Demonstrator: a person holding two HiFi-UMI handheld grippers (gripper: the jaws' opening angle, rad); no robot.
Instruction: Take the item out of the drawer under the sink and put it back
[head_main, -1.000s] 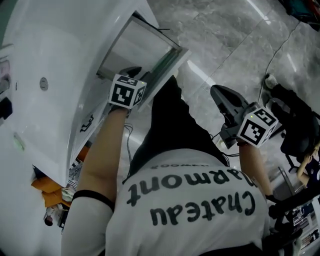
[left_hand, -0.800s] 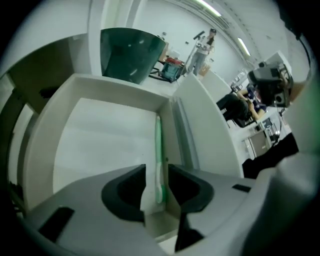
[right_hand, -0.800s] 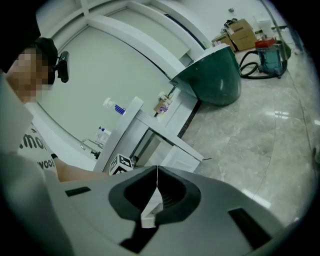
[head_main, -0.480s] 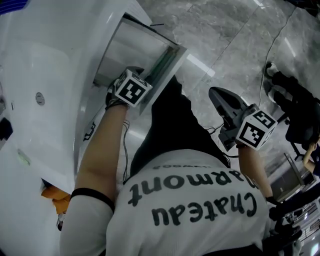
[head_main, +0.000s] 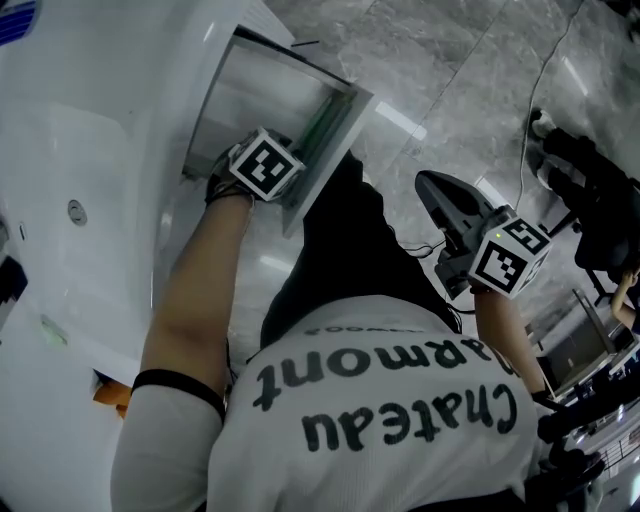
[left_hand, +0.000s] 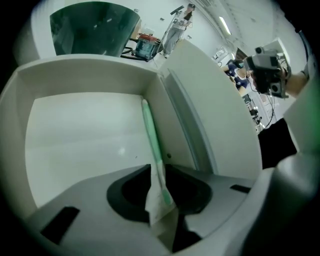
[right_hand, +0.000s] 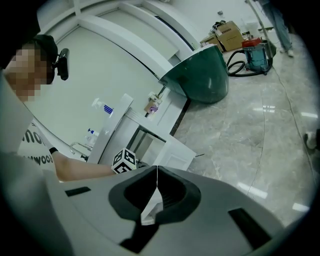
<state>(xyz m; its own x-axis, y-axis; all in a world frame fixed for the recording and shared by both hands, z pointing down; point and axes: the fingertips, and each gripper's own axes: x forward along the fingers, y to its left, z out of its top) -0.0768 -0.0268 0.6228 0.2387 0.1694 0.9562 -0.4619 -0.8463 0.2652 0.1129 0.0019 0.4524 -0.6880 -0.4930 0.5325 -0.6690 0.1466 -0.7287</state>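
The white drawer (head_main: 262, 88) under the sink stands pulled open. A long green item in a clear wrapper, like a toothbrush (left_hand: 150, 131), lies along the drawer's right wall (left_hand: 172, 107). My left gripper (left_hand: 157, 169) reaches into the drawer, and its jaws are closing with the wrapper's near end pinched between them. In the head view only its marker cube (head_main: 265, 165) shows at the drawer's mouth. My right gripper (head_main: 432, 187) hangs over the floor to the right of the person's body, shut with nothing in it (right_hand: 156, 172).
The white sink top (head_main: 80, 150) fills the left. The drawer's front panel (head_main: 335, 130) juts toward the person's legs. Grey marble floor (head_main: 450, 70) carries a cable (head_main: 528, 105). Black gear (head_main: 590, 190) stands at the right. A dark green basin (right_hand: 200, 75) sits further off.
My left gripper has moved further into the drawer. The right gripper has stayed where it was.
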